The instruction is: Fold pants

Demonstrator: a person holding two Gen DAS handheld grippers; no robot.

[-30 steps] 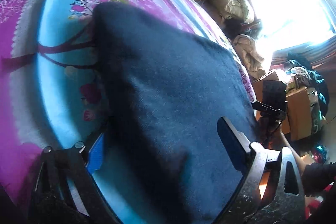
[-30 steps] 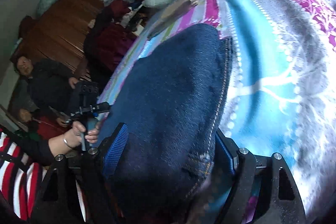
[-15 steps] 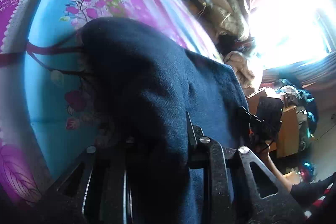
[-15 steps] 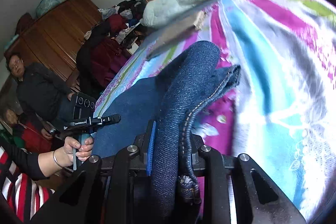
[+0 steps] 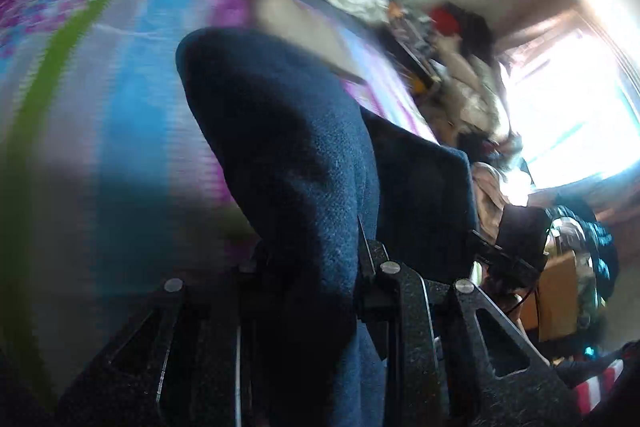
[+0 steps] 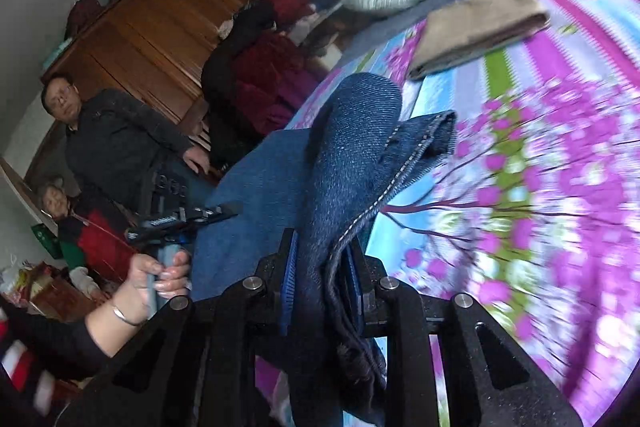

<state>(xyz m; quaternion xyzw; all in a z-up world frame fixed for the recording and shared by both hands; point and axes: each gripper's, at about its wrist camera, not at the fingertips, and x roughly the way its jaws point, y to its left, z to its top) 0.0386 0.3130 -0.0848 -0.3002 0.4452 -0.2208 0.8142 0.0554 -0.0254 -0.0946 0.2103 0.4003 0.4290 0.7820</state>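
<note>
Right wrist view: right gripper (image 6: 326,281) is pinching the stitched edge of the dark blue denim pants (image 6: 352,147), cloth draping ahead over floral bedsheet (image 6: 540,187). Left gripper (image 5: 308,267) is likewise clamping a denim fold (image 5: 288,147).

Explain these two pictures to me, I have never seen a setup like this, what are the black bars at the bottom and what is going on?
No robot here: a person holds a hand tool with two fingers in each hand, and a camera on each tool looks forward along those fingers. The black bars are the tools themselves. One picture is from the left gripper, the other from the right gripper. Both are shut on blue jeans, lifting an edge off a flowered bedsheet to fold them. A folded tan cloth lies further up the bed. The right view also shows the hand gripping the left tool.
</note>
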